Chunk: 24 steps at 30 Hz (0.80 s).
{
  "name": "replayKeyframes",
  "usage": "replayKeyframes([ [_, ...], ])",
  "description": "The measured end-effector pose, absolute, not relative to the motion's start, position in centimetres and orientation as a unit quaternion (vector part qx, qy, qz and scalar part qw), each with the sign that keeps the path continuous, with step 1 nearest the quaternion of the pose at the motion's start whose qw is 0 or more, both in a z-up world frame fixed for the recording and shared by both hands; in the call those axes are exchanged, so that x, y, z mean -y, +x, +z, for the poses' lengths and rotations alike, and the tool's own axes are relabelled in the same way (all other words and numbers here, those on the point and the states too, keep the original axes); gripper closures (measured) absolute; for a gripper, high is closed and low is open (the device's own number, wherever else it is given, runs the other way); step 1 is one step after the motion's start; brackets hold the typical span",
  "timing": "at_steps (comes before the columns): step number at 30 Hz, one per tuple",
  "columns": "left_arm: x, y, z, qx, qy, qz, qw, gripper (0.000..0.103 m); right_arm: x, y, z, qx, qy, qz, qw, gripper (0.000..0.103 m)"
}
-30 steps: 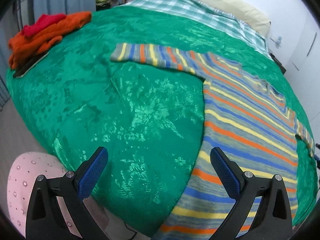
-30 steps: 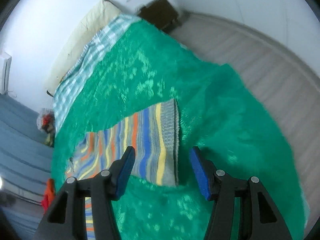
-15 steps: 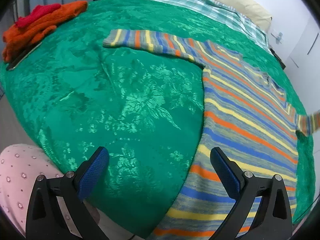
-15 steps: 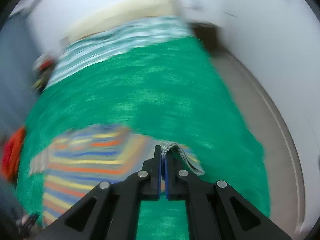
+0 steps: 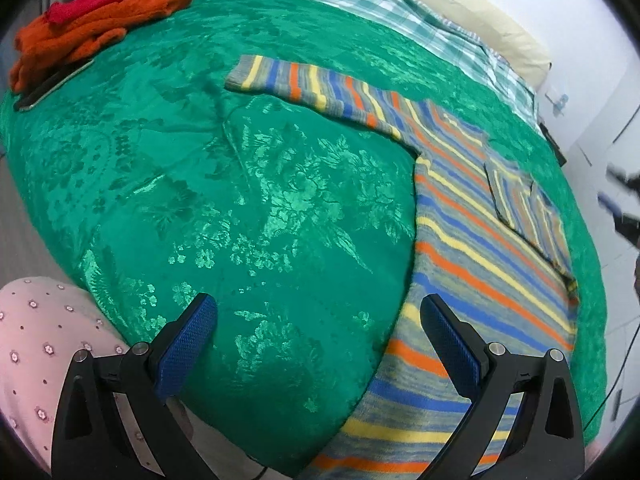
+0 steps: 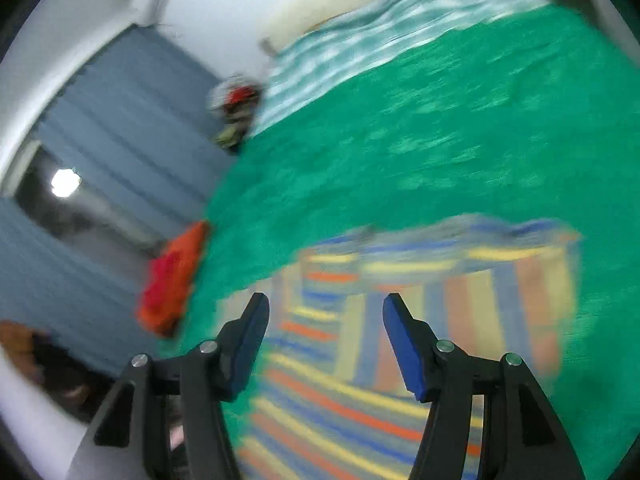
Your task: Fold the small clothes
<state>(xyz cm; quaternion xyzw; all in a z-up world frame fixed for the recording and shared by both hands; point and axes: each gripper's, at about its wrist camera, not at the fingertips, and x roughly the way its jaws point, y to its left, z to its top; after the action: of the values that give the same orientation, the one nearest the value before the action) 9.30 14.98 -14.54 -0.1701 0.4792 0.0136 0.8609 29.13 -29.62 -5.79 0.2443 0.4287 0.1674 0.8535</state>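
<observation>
On the bed's green brocade bedspread [image 5: 248, 208] a striped knit sweater [image 5: 472, 248] lies flat, its hem hanging over the near edge of the bed by the left tool [image 5: 318, 344]. Body's long axis runs from that hem up and away toward the pillow end. One sleeve [image 5: 304, 84] is still stretched out sideways to the left, well up the bed from the left tool. The opposite sleeve [image 5: 528, 216] is already laid across the chest, on the sweater's right side.

Left tool: jaws spread wide, nothing between the pads; right pad hovers over the hem, left pad over bare bedspread. Right tool [image 6: 326, 344]: jaws opening, nothing between them, striped knit [image 6: 400, 320] below and ahead; frame heavily blurred.

Judgement: the outstretched sleeve is the next part to fold in, and it lies on the left hand's side, so the left tool is the nearer one. Reach is forward and leftward along the sleeve's length to its cuff.

Materials: sweater is soft ribbed knit in orange, yellow, blue and grey stripes, limp, will drape. Bedspread is glossy with a woven floral pattern, likely slippery. Orange and red fleecy clothes [image 5: 96, 24] are piled at the far left corner.
</observation>
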Motion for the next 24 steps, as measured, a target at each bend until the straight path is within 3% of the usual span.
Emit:
replayKeyframes([
  [4, -14.4, 9.8, -15.0, -0.487, -0.168, 0.008, 0.857, 0.001, 30.9, 28.3, -8.8, -0.501, 0.077, 0.074, 0.859, 0.043],
  [6, -13.9, 9.9, -15.1, -0.491, -0.158, 0.008, 0.857, 0.001, 30.5, 28.0, -11.2, -0.522, 0.051, 0.081, 0.848, 0.05],
  [8, -13.4, 9.9, -15.1, -0.491, -0.146, 0.008, 0.859, 0.001, 29.9, 27.2, -13.4, -0.525, 0.053, 0.1, 0.844, 0.077],
  [10, -13.1, 9.9, -15.1, -0.492, -0.135, 0.009, 0.86, 0.001, 29.7, 26.7, -15.8, -0.539, 0.033, 0.091, 0.837, 0.087],
  [11, -13.0, 9.8, -15.1, -0.492, -0.132, 0.01, 0.86, 0.001, 30.2, 26.8, -17.3, -0.558, -0.003, 0.045, 0.828, 0.101],
  [13, -13.0, 9.7, -15.1, -0.491, -0.129, 0.012, 0.861, 0.001, 32.5, 26.4, -18.4, -0.564, -0.038, -0.033, 0.824, 0.103],
  [15, -13.0, 9.6, -15.2, -0.491, -0.126, 0.012, 0.862, 0.001, 34.7, 25.8, -17.3, -0.557, -0.004, -0.052, 0.829, 0.103],
  [20, -12.2, 10.1, -15.5, -0.495, -0.106, 0.013, 0.863, 0.001, 34.1, 28.2, -13.2, -0.506, -0.001, 0.024, 0.862, 0.099],
  [24, -11.9, 10.2, -15.7, -0.498, -0.091, 0.019, 0.862, 0.001, 31.3, 33.0, -14.7, -0.521, -0.001, 0.066, 0.851, 0.099],
])
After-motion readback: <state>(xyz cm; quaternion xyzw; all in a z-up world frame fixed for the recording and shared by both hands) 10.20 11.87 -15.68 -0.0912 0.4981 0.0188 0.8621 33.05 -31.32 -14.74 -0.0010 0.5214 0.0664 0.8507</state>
